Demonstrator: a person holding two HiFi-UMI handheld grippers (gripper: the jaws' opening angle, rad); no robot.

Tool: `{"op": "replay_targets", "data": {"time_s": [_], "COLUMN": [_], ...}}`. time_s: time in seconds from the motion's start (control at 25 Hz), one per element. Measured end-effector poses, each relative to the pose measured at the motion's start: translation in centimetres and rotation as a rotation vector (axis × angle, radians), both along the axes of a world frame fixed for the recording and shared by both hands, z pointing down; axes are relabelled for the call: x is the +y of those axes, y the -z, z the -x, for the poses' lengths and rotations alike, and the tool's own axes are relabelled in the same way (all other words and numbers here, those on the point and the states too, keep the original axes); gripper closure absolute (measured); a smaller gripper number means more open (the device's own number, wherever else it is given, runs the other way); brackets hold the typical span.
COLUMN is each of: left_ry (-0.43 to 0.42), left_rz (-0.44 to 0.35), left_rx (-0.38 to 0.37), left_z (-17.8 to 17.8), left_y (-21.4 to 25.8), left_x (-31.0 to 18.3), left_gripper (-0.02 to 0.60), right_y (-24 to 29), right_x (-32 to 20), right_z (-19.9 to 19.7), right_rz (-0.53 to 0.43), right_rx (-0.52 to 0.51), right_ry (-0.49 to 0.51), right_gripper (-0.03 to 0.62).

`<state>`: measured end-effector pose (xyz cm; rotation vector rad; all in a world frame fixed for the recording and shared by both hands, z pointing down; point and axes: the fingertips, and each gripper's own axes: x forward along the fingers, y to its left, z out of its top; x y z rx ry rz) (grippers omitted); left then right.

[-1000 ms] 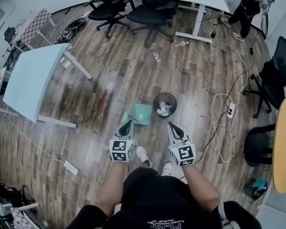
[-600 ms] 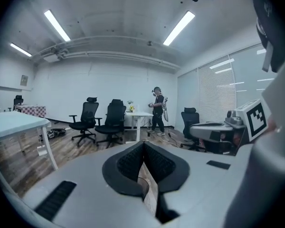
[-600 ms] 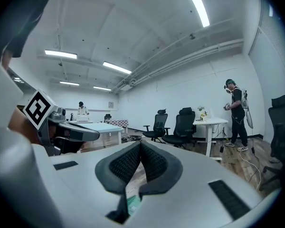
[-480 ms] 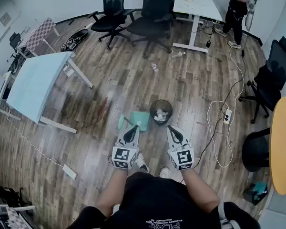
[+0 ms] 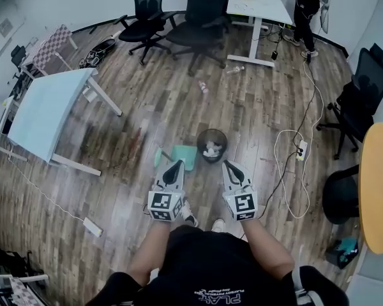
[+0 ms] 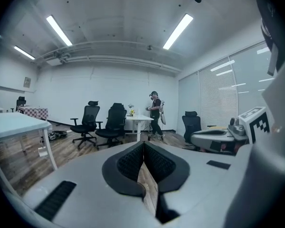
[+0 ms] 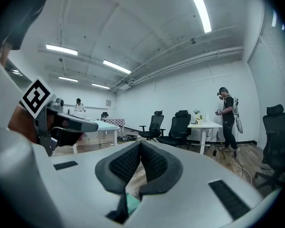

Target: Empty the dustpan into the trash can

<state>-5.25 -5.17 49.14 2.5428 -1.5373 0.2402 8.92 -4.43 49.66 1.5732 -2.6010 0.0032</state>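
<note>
Left gripper (image 5: 174,164) and right gripper (image 5: 229,165) point forward side by side (jaws pressed together, empty).

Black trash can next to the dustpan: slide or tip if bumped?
Likely light: the trash can looks thin-walled and holds only some white scraps. On the smooth wood floor it would probably slide rather than tip.

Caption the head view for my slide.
Left tongs and right tongs, shut and empty, hover near the green dustpan and trash can.
</note>
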Motion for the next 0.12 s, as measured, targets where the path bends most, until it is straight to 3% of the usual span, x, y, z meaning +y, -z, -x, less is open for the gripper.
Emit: {"op": "replay_targets", "data": {"time_s": [0.12], "left_ry": [0.004], "left_rz": [-0.028], "left_rx": [0.010], "left_z": [-0.54], "left_y": [0.91], "left_x": [-0.71], "left_gripper": [0.558], "right_y": [-0.30], "right_x": [-0.61], "right_z": [-0.39], "right_rz": [-0.002], "right_rx": [0.008], "right_ry": [0.003], "right_gripper": [0.569]}}
